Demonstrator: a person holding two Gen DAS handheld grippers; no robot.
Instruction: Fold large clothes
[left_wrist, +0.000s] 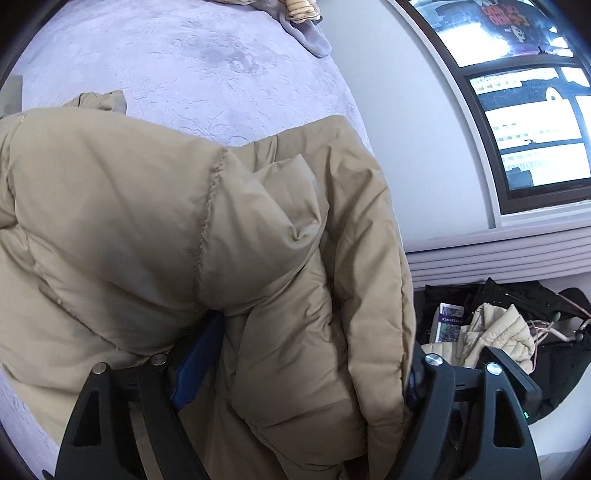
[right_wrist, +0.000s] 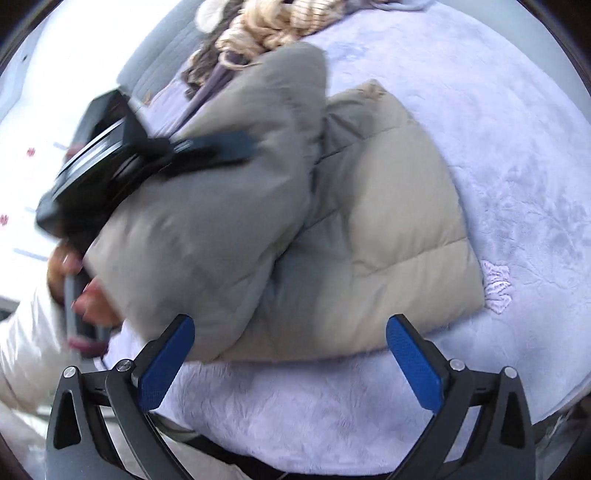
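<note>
A tan puffer jacket (left_wrist: 147, 229) lies on a lavender bedspread (left_wrist: 184, 55). In the left wrist view a thick fold of it (left_wrist: 314, 314) fills the space between the fingers of my left gripper (left_wrist: 299, 373), which is shut on it and lifts it. In the right wrist view the jacket (right_wrist: 388, 229) lies partly folded on the bed, with the left gripper (right_wrist: 207, 147) holding a raised fold over it, blurred. My right gripper (right_wrist: 290, 358) is open and empty, just in front of the jacket's near edge.
A window (left_wrist: 524, 110) and white wall are at the right. A dark bag (left_wrist: 498, 325) of clothes sits on the floor beside the bed. Pillows and bedding (right_wrist: 266, 29) lie at the bed's far end. The person's hand (right_wrist: 85, 295) shows at left.
</note>
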